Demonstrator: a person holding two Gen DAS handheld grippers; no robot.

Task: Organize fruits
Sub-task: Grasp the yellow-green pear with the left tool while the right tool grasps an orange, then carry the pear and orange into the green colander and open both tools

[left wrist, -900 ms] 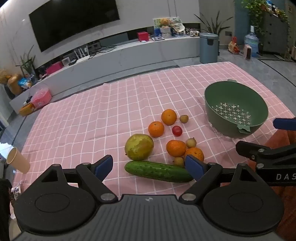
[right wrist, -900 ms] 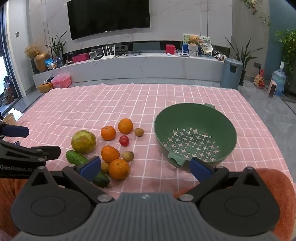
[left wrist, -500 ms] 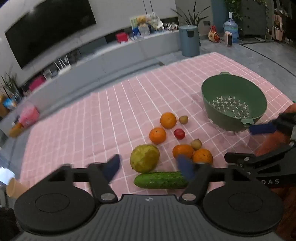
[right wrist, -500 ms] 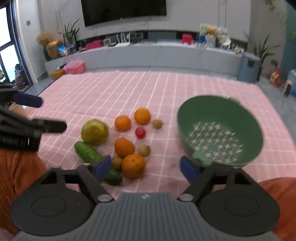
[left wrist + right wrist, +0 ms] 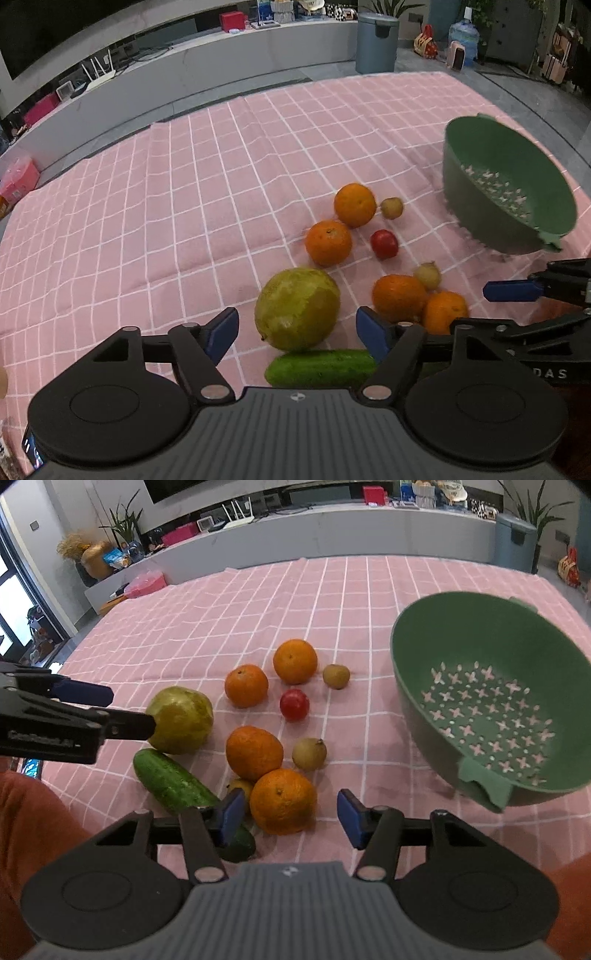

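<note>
On a pink checked cloth (image 5: 184,206) lie several oranges, a red fruit (image 5: 384,243), small tan fruits, a cucumber (image 5: 321,367) and a large yellow-green fruit (image 5: 297,308). My left gripper (image 5: 296,330) is open, with the yellow-green fruit between its blue pads and a gap on each side. In the right wrist view my right gripper (image 5: 290,818) is open around the nearest orange (image 5: 283,801), its left pad close to it and its right pad clearly apart. The green colander (image 5: 406,672) stands empty at the right.
The colander (image 5: 461,177) is at the cloth's right side, near my right gripper's fingers (image 5: 513,291). The left gripper's fingers (image 5: 85,696) reach in beside the yellow-green fruit (image 5: 181,720). Orange sleeves (image 5: 33,812) flank the view. A grey bin (image 5: 376,40) and a low ledge stand beyond.
Both grippers have come forward and down onto the fruit pile and their jaws have narrowed. The left now straddles the yellow-green fruit, the right the nearest orange.
</note>
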